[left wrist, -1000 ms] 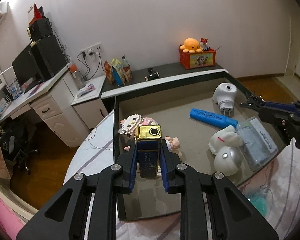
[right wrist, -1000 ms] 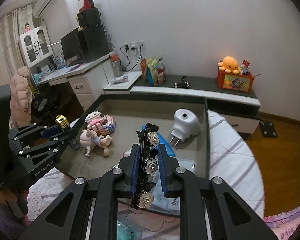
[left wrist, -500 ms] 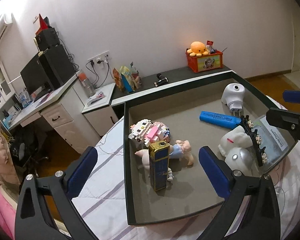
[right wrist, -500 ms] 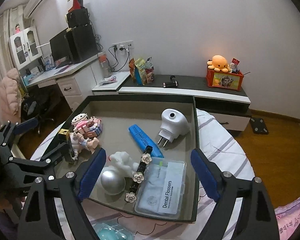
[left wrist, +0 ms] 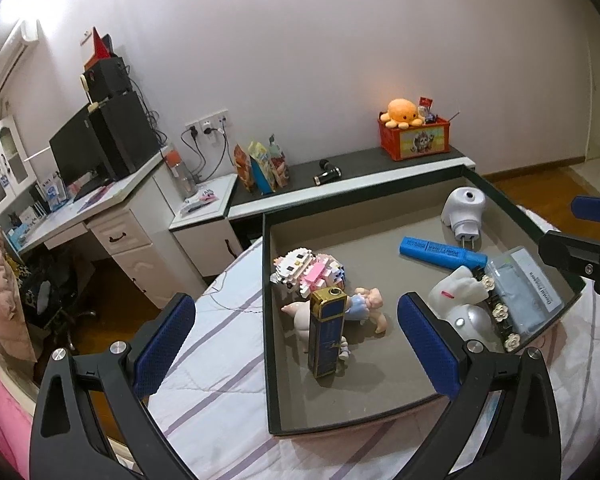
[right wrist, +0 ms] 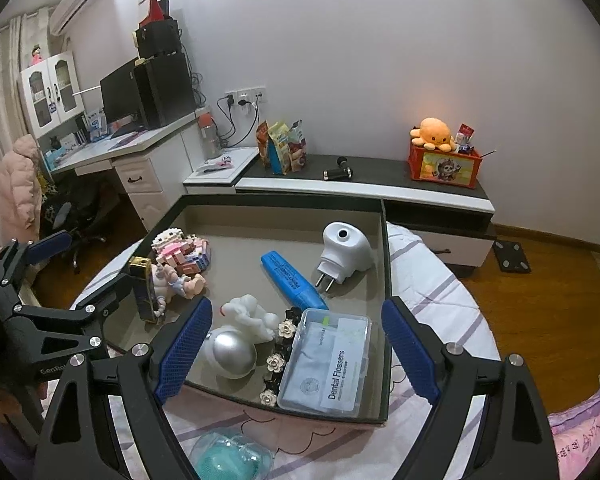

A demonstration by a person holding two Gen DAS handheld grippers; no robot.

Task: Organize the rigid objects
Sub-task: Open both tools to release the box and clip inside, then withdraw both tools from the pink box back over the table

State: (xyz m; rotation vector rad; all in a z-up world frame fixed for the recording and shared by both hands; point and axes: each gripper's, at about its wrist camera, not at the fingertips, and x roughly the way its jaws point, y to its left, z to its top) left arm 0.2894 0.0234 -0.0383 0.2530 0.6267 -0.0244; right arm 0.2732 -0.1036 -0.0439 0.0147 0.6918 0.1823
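Bedroom setting; a dark tray (right wrist: 384, 300) sits on the striped bedspread. Both grippers have let go since a second ago: left gripper (left wrist: 296, 344) jaws wide, gold-capped box (left wrist: 326, 330) standing near the tray's left edge; right gripper (right wrist: 296, 348) jaws wide, flower hair clip (right wrist: 278, 354) lying along its front edge beside the flosser case (right wrist: 328, 364). Both placements appear complete.

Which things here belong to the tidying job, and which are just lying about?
Part of the job: tray, gold and blue box, flower hair clip, blue highlighter, white plug, Dental Flossers case.

Just lying about: orange octopus plush, snack bags, monitor.
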